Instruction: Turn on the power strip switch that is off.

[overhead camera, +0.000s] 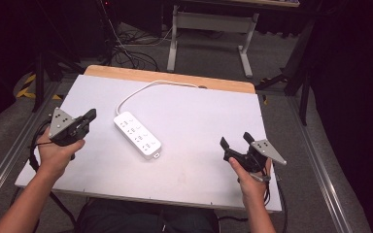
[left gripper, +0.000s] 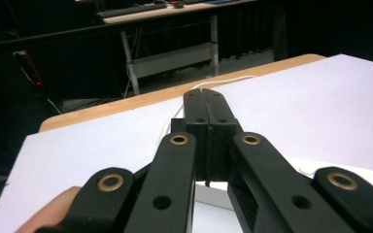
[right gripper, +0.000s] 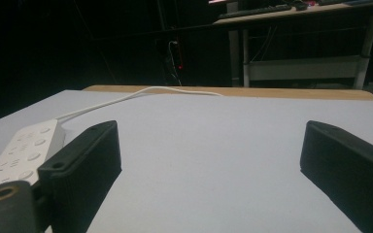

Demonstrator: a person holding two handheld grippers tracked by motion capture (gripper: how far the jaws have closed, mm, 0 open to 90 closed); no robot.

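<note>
A white power strip (overhead camera: 137,134) lies slantwise in the middle of the white table top (overhead camera: 199,111), its white cord (overhead camera: 145,90) curling off toward the far edge. My left gripper (overhead camera: 91,115) hovers left of the strip, held in a hand, its jaws pressed together with nothing between them. In the left gripper view the shut gripper (left gripper: 205,93) points over the strip (left gripper: 349,177) toward the cord. My right gripper (overhead camera: 236,141) stands at the right of the table, jaws wide apart and empty. The right gripper view has the strip (right gripper: 22,150) at its left and the gripper (right gripper: 209,145) open.
A wooden strip (overhead camera: 170,77) edges the table's far side. Beyond it stand a metal desk frame (overhead camera: 209,29) and loose cables (overhead camera: 131,53) on the floor. A metal rail (overhead camera: 9,155) runs along the table's left side.
</note>
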